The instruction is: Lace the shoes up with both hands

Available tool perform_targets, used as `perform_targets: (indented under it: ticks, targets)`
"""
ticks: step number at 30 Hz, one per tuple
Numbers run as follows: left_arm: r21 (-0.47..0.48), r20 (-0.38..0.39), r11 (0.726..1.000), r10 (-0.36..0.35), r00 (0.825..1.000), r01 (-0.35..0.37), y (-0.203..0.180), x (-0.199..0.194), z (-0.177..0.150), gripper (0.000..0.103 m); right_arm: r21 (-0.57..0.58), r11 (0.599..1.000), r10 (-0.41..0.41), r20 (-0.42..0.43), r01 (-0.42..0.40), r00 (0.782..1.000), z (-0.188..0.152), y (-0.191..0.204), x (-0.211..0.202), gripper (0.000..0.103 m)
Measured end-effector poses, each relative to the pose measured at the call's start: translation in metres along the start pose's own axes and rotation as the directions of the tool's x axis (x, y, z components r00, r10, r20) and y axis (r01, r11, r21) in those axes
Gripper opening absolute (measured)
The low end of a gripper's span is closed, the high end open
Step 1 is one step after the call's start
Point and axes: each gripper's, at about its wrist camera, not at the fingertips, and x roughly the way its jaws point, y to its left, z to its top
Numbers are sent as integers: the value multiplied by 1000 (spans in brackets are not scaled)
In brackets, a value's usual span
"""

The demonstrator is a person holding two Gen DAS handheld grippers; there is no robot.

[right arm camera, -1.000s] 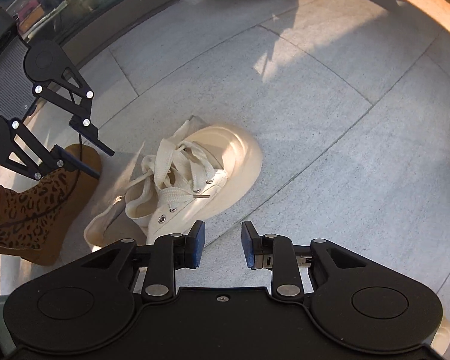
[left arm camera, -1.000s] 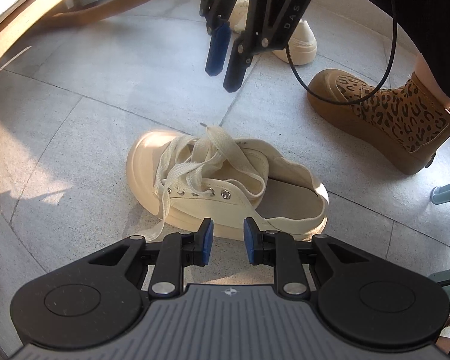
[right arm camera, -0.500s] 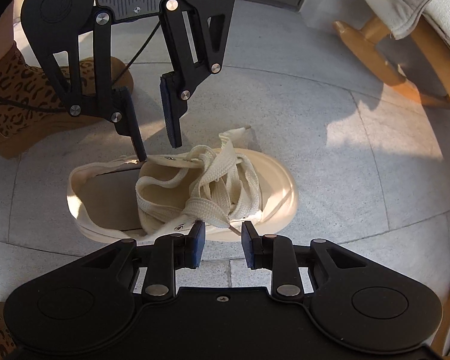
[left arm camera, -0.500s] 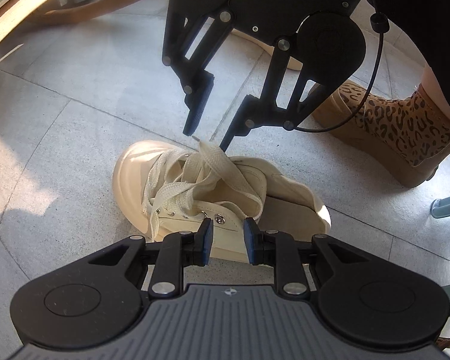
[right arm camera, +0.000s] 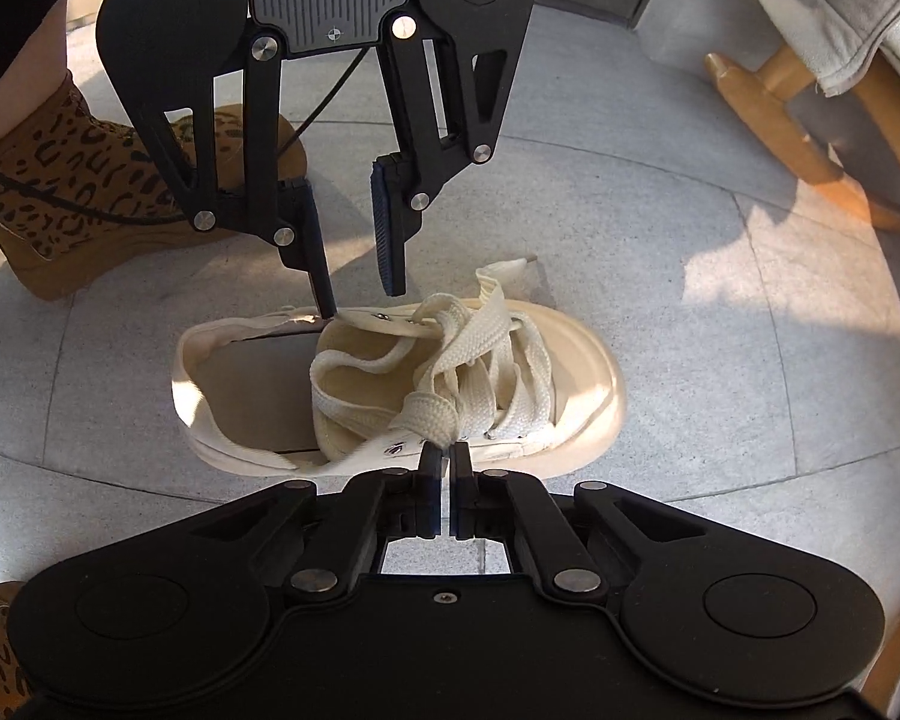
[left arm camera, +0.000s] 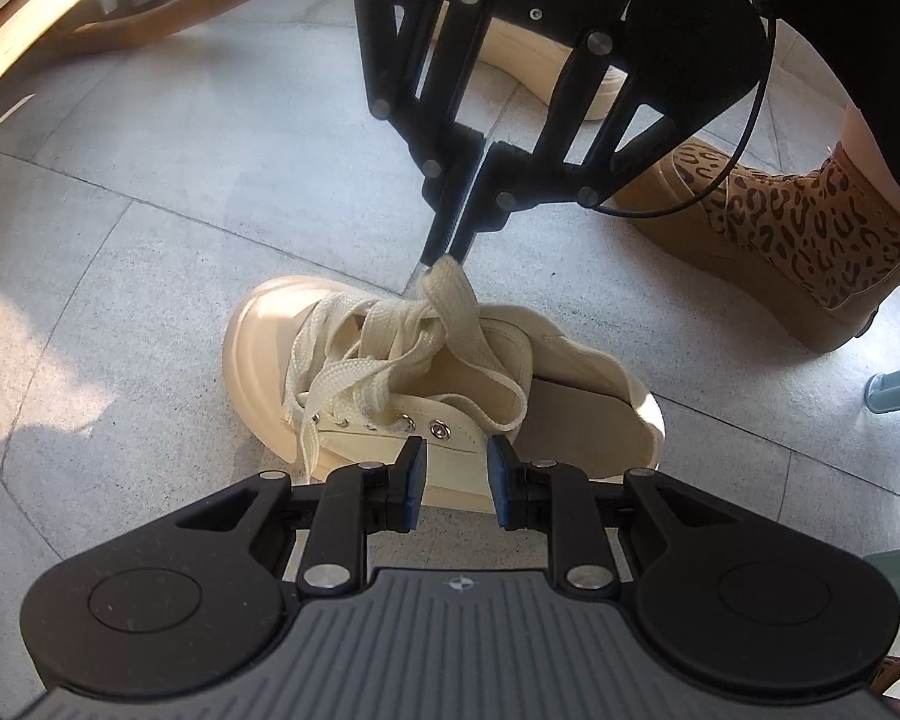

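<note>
A cream canvas shoe point(left arm camera: 576, 420) lies on the grey tiled floor, toe to the left in the left wrist view, with its wide cream lace point(left arm camera: 384, 360) loose and tangled over the tongue. My right gripper point(left arm camera: 449, 255) comes down from above on the far side; its jaws are closing, and the pads pinch a raised fold of the lace. In the right wrist view the same pinched fold point(right arm camera: 432, 414) sits at the right gripper point(right arm camera: 448, 457). My left gripper point(left arm camera: 453, 471) hangs open over the shoe's near side, nothing between its fingers. Seen opposite, the left gripper point(right arm camera: 360, 294) has one fingertip by the eyelet edge.
A person's leopard-print boot point(left arm camera: 810, 228) stands close behind the shoe; the boot point(right arm camera: 60, 180) is at the left in the right wrist view. A second cream shoe point(left arm camera: 534, 60) lies farther back. Wooden rocker legs point(right arm camera: 798, 138) with a draped cloth point(right arm camera: 840, 12) stand at the side.
The right gripper swung round over the shoe, dropped to the laces and closed on a fold of lace. The left gripper stayed open over the shoe's near side.
</note>
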Motion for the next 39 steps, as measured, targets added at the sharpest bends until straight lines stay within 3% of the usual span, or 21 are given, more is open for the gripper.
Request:
perform_targets:
  ticks: [4,11,24,29,39]
  targets:
    - [0,2,1000,-1,1000,1,0,0,-1,21,99,994,36,-11,-35,999,-10,-9,-22,1]
    - [8,4,1000,3,1000,-4,-1,1,-1,21,174,984,38,-79,-24,996,-28,-15,-64,0]
    - [25,-24,1000,18,1000,-17,0,4,-1,21,274,960,-19,-167,64,986,-56,-21,-132,0]
    - [2,-17,1000,21,1000,-21,3,2,-4,21,294,955,5,-122,31,993,-54,-23,-123,0]
    - [-57,33,998,9,999,-7,7,-2,-5,21,357,931,91,-28,-75,995,-48,-14,-56,6]
